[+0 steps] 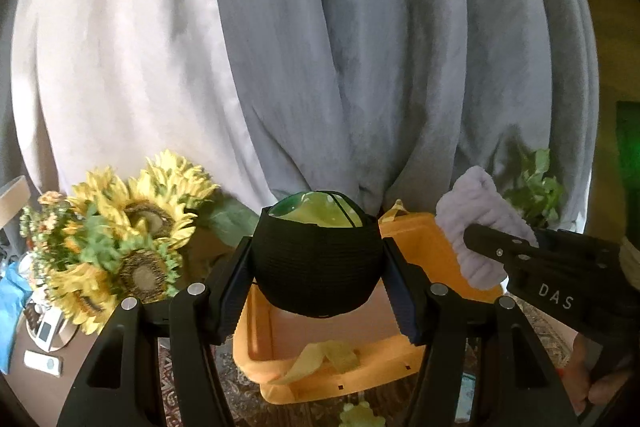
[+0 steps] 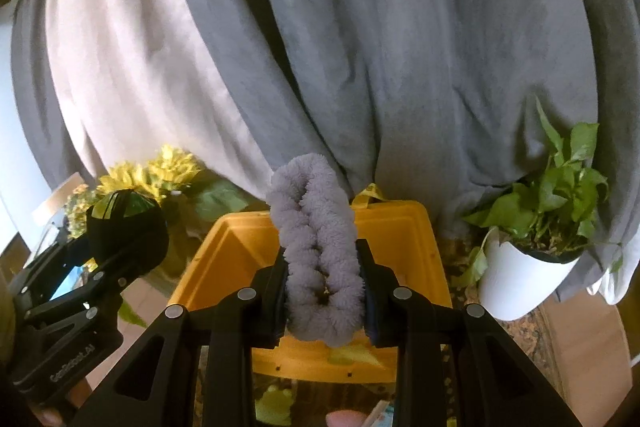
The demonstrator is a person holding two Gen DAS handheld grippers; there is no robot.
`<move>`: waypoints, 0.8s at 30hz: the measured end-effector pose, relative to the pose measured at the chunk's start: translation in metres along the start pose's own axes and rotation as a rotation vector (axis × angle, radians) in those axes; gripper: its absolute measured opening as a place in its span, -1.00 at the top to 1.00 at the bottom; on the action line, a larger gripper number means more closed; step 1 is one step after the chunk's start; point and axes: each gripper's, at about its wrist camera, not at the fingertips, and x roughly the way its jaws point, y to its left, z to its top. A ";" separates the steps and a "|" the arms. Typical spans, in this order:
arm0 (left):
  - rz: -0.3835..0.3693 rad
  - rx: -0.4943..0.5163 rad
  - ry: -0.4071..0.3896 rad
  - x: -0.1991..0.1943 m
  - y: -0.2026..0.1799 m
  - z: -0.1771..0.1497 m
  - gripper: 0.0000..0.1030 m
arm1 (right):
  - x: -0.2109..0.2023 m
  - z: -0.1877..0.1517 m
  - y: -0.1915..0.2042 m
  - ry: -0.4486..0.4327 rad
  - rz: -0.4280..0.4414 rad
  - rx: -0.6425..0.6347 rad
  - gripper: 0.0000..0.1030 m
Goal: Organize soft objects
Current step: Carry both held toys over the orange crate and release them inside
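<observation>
My left gripper [image 1: 318, 279] is shut on a round black knitted pouch [image 1: 316, 263] with a green-yellow lining showing at its top. It hangs above the yellow bin [image 1: 352, 379]. In the right wrist view the same pouch [image 2: 128, 227] appears at the left, off the bin's left side. My right gripper [image 2: 324, 291] is shut on a fluffy lavender braided band [image 2: 316, 239] that stands upright over the yellow bin [image 2: 404, 227]. That band [image 1: 480, 219] also shows at the right of the left wrist view. A pale yellow cloth strip [image 1: 324, 359] drapes over the bin's near rim.
Grey and white curtains [image 1: 340, 47] fill the background. Artificial sunflowers [image 1: 132, 227] stand left of the bin; a leafy plant in a white pot [image 2: 520, 267] stands on its right. Small devices [image 1: 44, 347] lie at the far left. A green soft toy [image 2: 276, 403] sits below the bin.
</observation>
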 end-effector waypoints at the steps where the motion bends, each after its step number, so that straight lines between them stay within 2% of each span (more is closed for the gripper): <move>1: -0.001 0.000 0.013 0.009 0.001 0.000 -0.19 | 0.006 0.001 -0.002 0.009 -0.002 0.004 0.41; 14: -0.040 -0.020 0.204 0.092 0.008 -0.012 -0.19 | 0.088 -0.008 -0.026 0.184 -0.019 0.063 0.39; 24: -0.056 -0.001 0.340 0.128 0.009 -0.027 -0.20 | 0.118 -0.014 -0.035 0.295 -0.034 0.079 0.37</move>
